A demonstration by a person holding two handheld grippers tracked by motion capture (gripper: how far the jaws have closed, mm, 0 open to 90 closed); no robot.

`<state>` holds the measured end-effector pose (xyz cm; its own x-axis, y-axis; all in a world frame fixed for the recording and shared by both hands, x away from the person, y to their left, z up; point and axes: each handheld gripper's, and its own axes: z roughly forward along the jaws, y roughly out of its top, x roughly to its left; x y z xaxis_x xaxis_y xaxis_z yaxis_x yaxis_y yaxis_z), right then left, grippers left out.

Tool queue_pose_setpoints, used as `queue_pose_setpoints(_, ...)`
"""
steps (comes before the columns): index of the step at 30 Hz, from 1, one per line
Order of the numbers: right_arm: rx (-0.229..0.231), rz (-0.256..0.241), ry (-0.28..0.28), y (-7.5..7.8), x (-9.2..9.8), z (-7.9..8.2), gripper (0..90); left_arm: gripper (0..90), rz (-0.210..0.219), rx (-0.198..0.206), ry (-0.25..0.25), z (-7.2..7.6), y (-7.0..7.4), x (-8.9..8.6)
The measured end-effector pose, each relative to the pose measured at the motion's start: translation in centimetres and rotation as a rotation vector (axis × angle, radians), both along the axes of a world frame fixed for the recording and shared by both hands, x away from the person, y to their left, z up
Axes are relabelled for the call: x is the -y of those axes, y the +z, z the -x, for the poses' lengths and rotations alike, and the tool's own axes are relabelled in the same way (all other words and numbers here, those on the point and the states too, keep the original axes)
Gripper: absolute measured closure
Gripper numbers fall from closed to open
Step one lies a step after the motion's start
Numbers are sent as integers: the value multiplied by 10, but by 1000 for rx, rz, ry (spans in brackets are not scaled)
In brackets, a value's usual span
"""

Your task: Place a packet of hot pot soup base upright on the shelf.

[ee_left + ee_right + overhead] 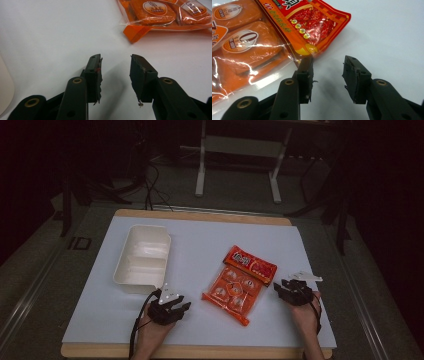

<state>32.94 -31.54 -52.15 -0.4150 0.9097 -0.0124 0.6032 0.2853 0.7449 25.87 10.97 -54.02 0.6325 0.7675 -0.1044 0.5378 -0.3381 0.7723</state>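
The snack bag (239, 282) lies flat in the middle of the bench (310, 320), between the two hands, so each side can be reached easily. The right hand-held gripper (285, 288) is open wide and empty, its jaws just beside the bag's red corner, probably to take it there. The left hand-held gripper (181, 306) is also open and empty, near the white tray (142, 260). The bag is orange and shiny, with small wrapped pieces inside.

Black tongs (186, 306), brass-ringed screw holes, worn pads (96, 72); grey three-cornered plates, black cables, bare forearms.
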Motion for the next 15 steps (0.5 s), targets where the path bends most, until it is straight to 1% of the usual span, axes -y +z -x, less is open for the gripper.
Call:
queue_pose_setpoints(5,-2,9,16,-2,-3,-1,584,597,8,-1,3,-1,0,-1)
queue_pose_setpoints(7,-6,14,30,-2,-4,-1,570,588,25,-7,6,0,-1,-2)
queue_pose_setpoints(10,-4,18,38,-2,-6,0,553,586,14,-2,4,1,-2,-1)
queue_pose_setpoints(15,-13,13,33,-2,-6,-2,538,576,6,-5,3,0,-2,0)
